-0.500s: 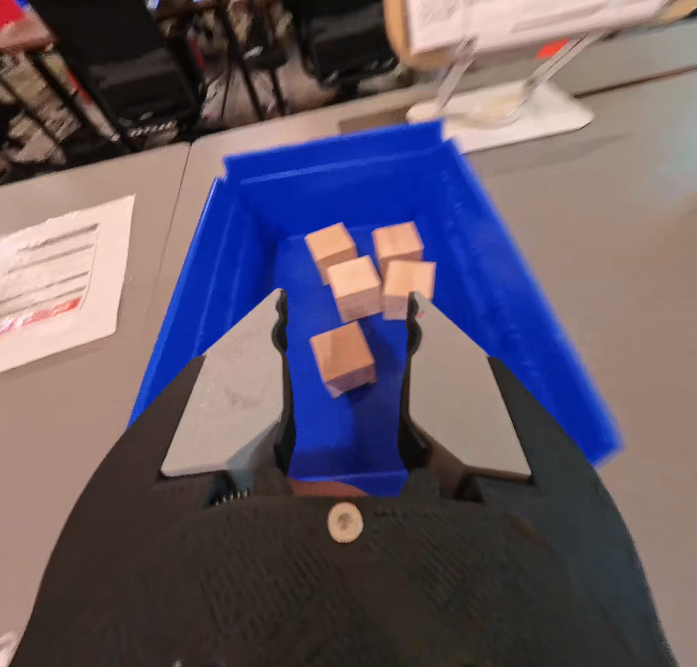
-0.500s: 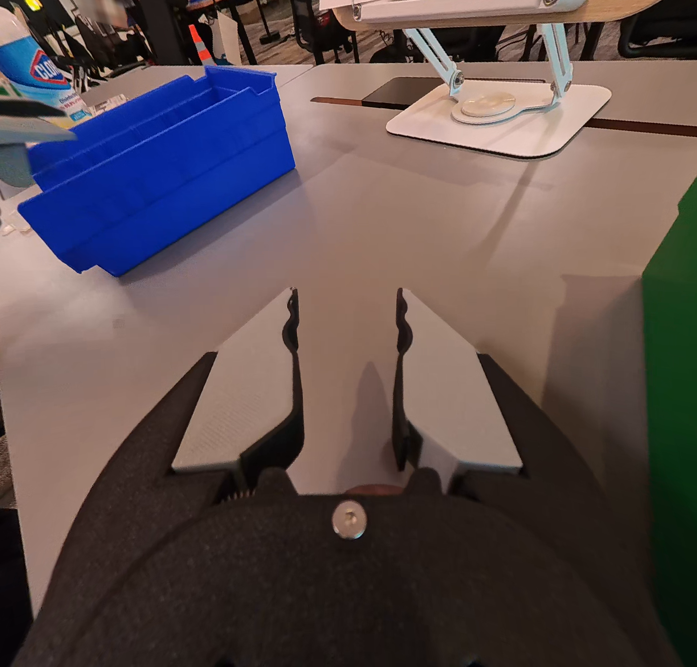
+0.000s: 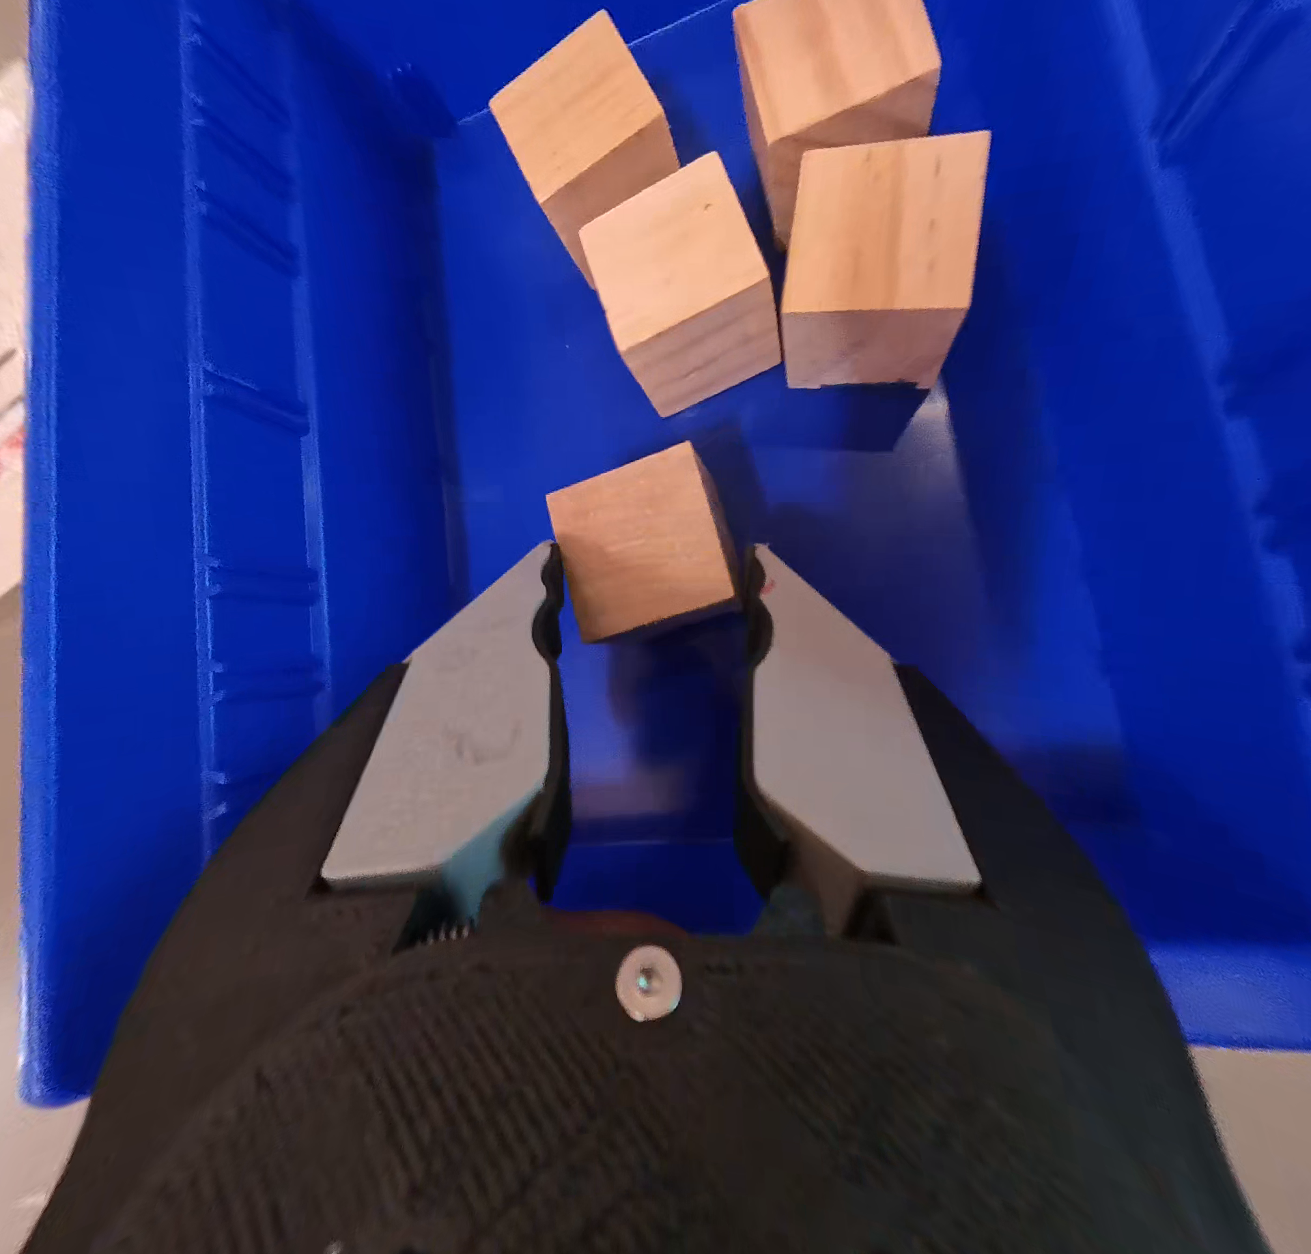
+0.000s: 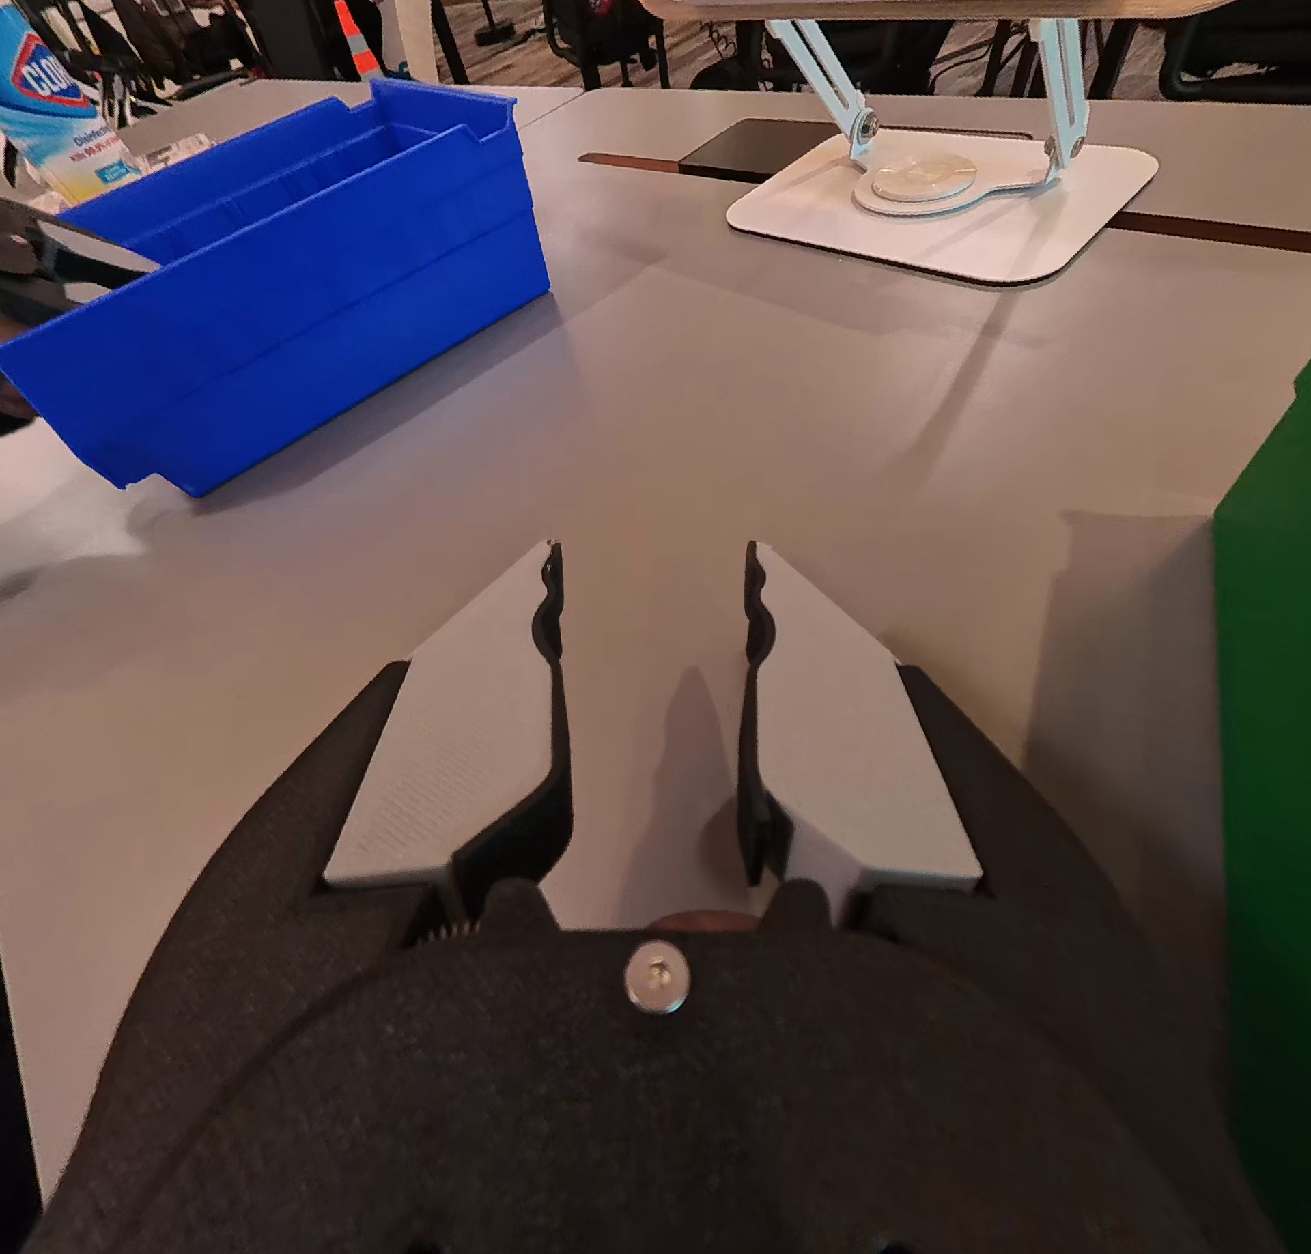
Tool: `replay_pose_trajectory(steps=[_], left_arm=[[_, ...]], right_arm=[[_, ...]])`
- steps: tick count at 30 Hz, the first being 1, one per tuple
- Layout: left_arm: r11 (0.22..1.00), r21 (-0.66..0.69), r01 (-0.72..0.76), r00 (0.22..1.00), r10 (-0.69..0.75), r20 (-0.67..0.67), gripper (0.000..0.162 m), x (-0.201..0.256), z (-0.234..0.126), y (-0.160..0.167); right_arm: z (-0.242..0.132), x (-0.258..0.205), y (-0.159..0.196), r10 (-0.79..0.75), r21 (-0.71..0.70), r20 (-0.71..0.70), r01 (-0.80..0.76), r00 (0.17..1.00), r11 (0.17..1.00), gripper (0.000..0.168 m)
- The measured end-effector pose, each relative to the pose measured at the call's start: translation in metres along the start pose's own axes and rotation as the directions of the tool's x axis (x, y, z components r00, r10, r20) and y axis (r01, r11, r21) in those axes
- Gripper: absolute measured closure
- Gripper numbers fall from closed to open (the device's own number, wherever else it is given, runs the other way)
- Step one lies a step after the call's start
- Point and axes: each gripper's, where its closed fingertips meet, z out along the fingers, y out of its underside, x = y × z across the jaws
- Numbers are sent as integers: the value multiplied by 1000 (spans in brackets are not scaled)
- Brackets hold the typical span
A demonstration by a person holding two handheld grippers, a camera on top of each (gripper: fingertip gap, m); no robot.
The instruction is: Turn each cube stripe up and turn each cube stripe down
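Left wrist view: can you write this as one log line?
left tongs open around nearest plain wooden cube | in blue plastic bin | right tongs open, idle

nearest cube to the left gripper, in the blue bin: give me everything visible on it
The nearest cube is plain light wood with faint grain; no stripe shows on the faces in view. It sits on the floor of the blue bin, rotated askew, apart from the four cubes clustered behind it. The left gripper is open, its fingertips flanking the cube's near sides; motion blur hides whether they touch it. Its shaded top face looks darker than the other cubes' tops.
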Motion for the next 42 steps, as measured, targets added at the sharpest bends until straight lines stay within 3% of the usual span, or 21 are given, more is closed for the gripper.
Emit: replay_pose_trajectory(steps=[7,12,18,23,28,34,38,42], left_arm=[[998,61,-26,999,24,32,114,-5,-4,-9],[973,226,-44,995,22,100,114,-13,-36,-39],[842,539,-39,999,50,-6,114,22,-105,-92],[713,700,-31,978,167,-126,115,74,-156,-118],[604,797,12,877,377,-298,114,157,-197,-127],[588,802,109,657,562,-501,114,252,-224,-115],[619,766,172,558,580,-594,114,277,-228,-109],[614,757,224,522,580,-625,115,281,-235,-109]], right_arm=[[-2,1,-1,15,10,5,-15,1000,1000,120],[-1,1,-1,10,7,7,-10,1000,1000,120],[-1,-3,-1,7,5,23,-8,1000,1000,120],[-2,-12,-3,14,16,78,-15,997,1000,119],[-9,-48,-15,63,58,298,-84,953,995,117],[-47,-122,-45,72,114,664,-195,744,974,112],[-77,-155,-64,6,172,777,-221,630,960,109],[-85,-168,-66,-38,196,785,-190,618,962,108]])
